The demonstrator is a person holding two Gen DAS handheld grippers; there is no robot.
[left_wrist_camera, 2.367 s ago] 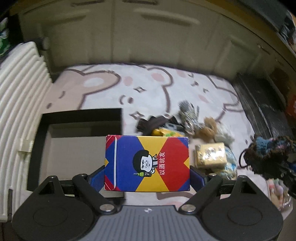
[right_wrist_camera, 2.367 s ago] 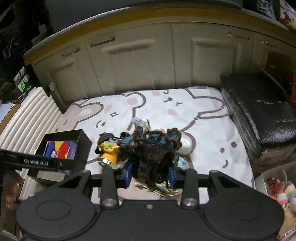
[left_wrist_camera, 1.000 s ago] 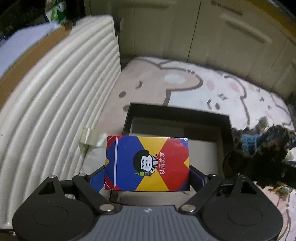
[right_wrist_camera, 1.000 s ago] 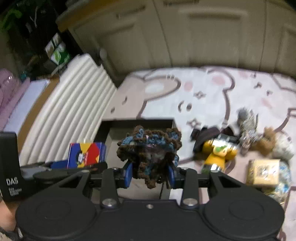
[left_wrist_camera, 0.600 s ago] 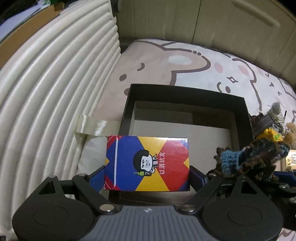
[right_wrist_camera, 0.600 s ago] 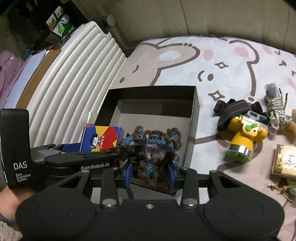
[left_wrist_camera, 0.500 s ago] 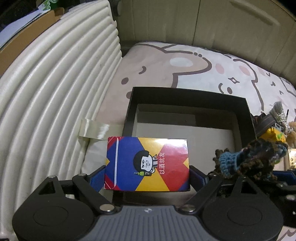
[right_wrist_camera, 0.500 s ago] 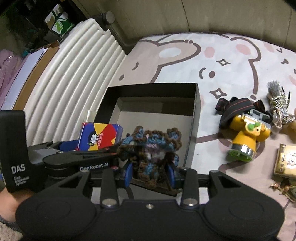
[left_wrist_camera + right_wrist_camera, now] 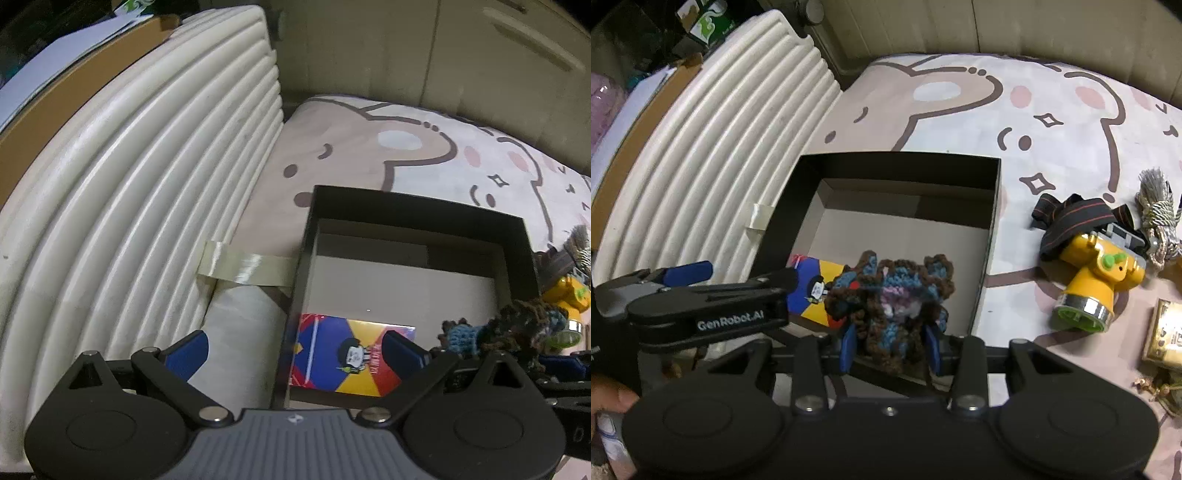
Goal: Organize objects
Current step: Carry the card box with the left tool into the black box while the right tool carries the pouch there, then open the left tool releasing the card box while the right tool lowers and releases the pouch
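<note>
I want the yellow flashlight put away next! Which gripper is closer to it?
Right. The right gripper is over the black box, beside the yellow flashlight; the left gripper is at the box's far side.

Your right gripper (image 9: 890, 349) hid the near wall of the black box (image 9: 901, 162) and the lower part of the crocheted piece (image 9: 890, 291); that piece and your left gripper (image 9: 701, 295) covered much of the colourful card box (image 9: 812, 284), so you could not read its print; the gold box (image 9: 1167, 332) was cut by the right edge; in the left wrist view, the yellow headlamp (image 9: 565, 295) showed only partly behind the yarn, and your hand (image 9: 609, 400) barely entered the frame.
</note>
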